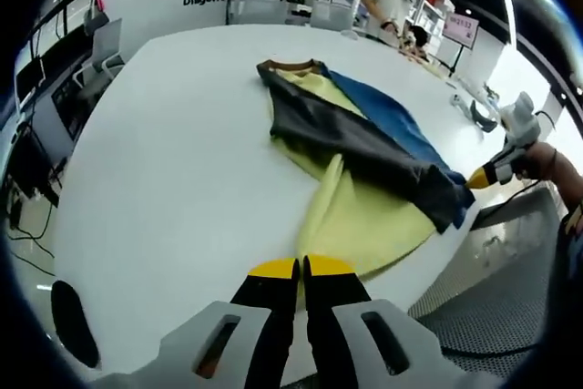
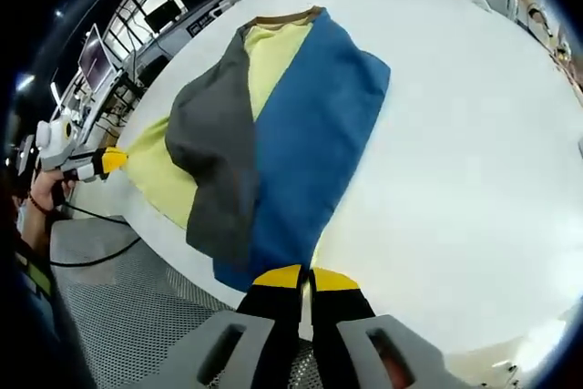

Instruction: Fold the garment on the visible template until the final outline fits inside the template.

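The white surface point(image 1: 173, 179) carries the garment point(image 1: 355, 134), yellow, grey and blue, spread to its near edge. My left claw point(image 1: 301, 268) pinches its yellow hem; my right claw point(image 2: 305, 277) clenches its blue corner.

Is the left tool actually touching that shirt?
Touching. In the left gripper view, the left tool is shut on the shirt's yellow edge; the right gripper view shows its yellow tips at the same edge.
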